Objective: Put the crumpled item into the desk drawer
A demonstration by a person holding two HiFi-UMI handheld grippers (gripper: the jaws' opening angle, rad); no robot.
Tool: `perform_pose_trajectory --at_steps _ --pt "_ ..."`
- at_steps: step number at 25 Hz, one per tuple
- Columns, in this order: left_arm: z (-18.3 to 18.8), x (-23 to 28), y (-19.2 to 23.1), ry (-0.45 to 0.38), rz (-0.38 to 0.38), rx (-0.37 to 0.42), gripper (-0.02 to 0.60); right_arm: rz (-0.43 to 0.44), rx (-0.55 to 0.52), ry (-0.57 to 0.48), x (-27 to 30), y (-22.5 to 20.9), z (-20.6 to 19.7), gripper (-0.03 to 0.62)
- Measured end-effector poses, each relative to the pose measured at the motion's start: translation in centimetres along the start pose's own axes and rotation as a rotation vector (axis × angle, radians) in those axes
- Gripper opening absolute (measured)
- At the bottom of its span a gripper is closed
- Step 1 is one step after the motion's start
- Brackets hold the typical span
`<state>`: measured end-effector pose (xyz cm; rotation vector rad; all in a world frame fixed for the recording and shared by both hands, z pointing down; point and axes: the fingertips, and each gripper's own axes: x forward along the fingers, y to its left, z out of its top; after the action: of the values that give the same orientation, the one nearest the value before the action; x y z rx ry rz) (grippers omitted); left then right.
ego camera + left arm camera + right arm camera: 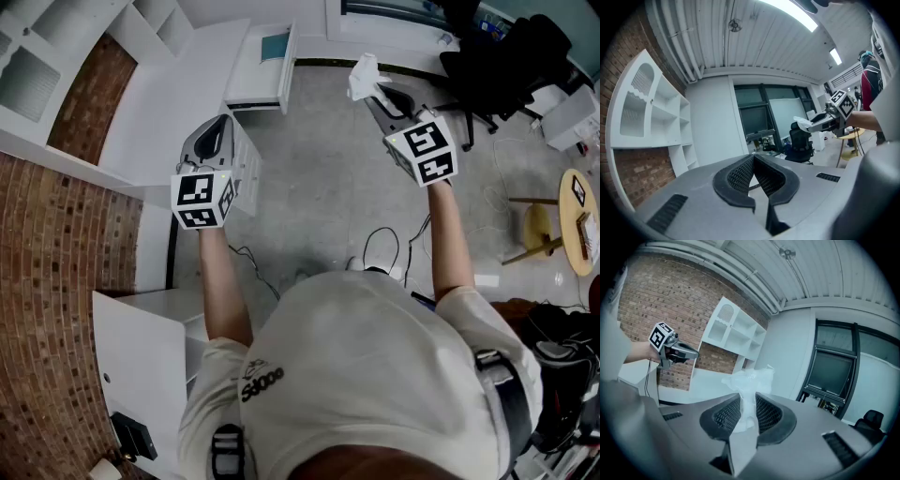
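The crumpled item point(363, 75) is a wad of white paper or plastic. My right gripper point(373, 91) is shut on it, held up above the grey floor, and the wad point(746, 380) sticks out past the right gripper point(747, 401) tips. My left gripper point(216, 129) hovers by the white desk's point(178, 94) edge. In its own view the left gripper point(753, 158) is shut, its tips touching with nothing between them. A white drawer point(261, 67) stands pulled out at the desk's far end, ahead of both grippers.
White shelves point(56, 42) hang on a brick wall point(56, 244) at the left. A black office chair point(506, 52) stands at the far right, with a round wooden table point(581, 220) and a stool point(539, 230) nearer. Cables point(380, 248) lie on the floor.
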<state>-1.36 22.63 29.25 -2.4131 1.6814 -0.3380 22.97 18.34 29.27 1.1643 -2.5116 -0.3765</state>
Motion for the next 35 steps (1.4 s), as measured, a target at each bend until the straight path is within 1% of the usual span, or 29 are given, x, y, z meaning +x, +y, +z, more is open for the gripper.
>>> perform_pose_trajectory --at_steps 5,10,19,23,26,29,35 --pt "-0.3 0.7 -0.4 0.007 0.003 -0.002 0.018 0.003 0.003 -0.008 0.3 -0.7 -0.5 0.08" --pt "-0.3 2.1 -1.6 0.026 0.017 -0.002 0.018 0.014 0.015 -0.038 0.5 -2.6 -1.0 0.081" --pt "-0.7 4.6 -3.4 0.052 0.083 -0.019 0.018 0.045 0.007 -0.062 0.9 -6.7 -3.1 0.081" --pt "-0.7 6.1 -3.4 0.052 0.09 -0.021 0.018 0.042 0.01 -0.059 1.5 -8.0 -4.1 0.081" --pt "-0.8 7.5 -2.7 0.042 0.091 -0.023 0.018 0.036 0.008 -0.055 2.7 -8.9 -4.4 0.081" --pt "-1.6 9.1 -1.3 0.045 0.082 -0.023 0.018 0.03 0.017 -0.051 4.8 -9.3 -4.3 0.081" --pt "-3.4 14.2 4.4 0.033 0.067 -0.02 0.018 0.007 -0.008 -0.036 11.7 -10.0 -3.1 0.081"
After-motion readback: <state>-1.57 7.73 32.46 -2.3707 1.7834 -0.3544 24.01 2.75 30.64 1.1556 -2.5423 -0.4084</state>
